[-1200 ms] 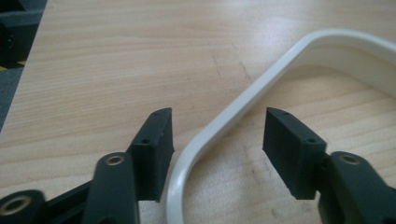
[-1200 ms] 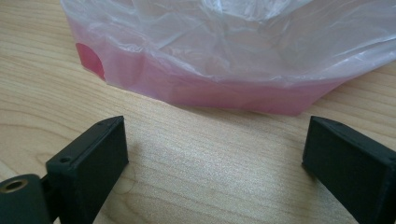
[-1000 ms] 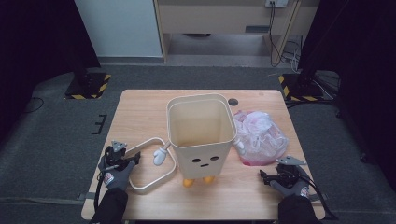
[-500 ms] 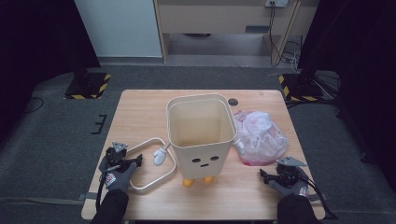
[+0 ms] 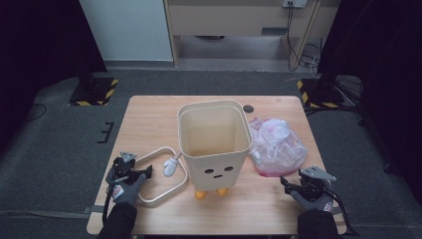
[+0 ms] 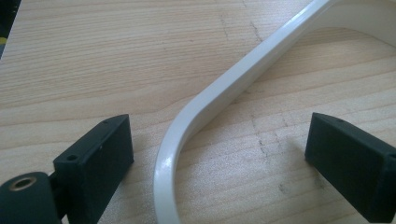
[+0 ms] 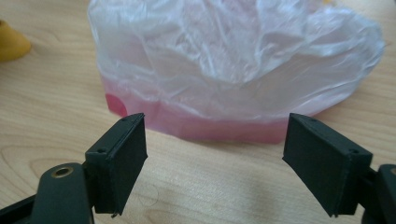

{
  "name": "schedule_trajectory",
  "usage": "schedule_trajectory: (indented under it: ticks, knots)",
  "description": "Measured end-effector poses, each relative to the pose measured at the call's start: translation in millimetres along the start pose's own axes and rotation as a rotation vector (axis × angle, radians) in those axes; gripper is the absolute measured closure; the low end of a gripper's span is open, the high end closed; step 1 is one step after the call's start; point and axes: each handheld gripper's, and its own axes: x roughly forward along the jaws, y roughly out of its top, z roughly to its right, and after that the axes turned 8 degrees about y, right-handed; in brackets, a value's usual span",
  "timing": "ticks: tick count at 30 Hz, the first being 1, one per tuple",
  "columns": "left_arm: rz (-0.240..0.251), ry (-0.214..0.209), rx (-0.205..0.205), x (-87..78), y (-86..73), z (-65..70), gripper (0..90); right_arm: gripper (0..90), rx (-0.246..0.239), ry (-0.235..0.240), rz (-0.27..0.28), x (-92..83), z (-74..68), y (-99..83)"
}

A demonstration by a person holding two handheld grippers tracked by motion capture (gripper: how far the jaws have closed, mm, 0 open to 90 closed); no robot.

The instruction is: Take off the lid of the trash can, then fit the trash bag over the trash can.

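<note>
A cream bin with a drawn face and orange feet stands mid-table. Left of it a white ring lies flat. My left gripper hovers at the ring's left side. Its jaws have just been opening, and the ring's bar runs between them untouched, so my left gripper is open. A crumpled clear-and-pink plastic bag lies right of the bin. My right gripper points at it from the near side. Its jaws have just been closing a little, and the bag lies just ahead of my open right gripper.
The wooden table has a small dark round disc near its far edge. The bin's white mitten-shaped hand sticks out over the ring. An orange foot shows at the right gripper view's left edge.
</note>
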Motion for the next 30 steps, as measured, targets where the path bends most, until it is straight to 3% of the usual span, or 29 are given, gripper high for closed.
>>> schedule_trajectory:
  ticks: [2, 10, 22, 30]
  knots:
    - [0.000, 0.000, 0.000, 0.0, 0.0, 0.0, 6.7, 20.7, 0.019, -0.004, 0.030, -3.6, 1.5, 2.2]
    - [0.000, 0.000, 0.000, 0.0, 0.0, 0.0, 6.7, 20.0, 0.020, -0.018, 0.096, -5.9, 2.9, 14.2]
    - [-0.002, -0.001, 0.002, 0.7, 0.4, 0.3, 5.8, 18.2, 0.002, -0.039, 0.137, -4.2, 2.7, 33.7]
    - [-0.002, 0.000, 0.001, 0.6, 0.4, 0.4, 5.7, 16.4, 0.005, -0.048, 0.165, 8.1, 3.4, 55.3]
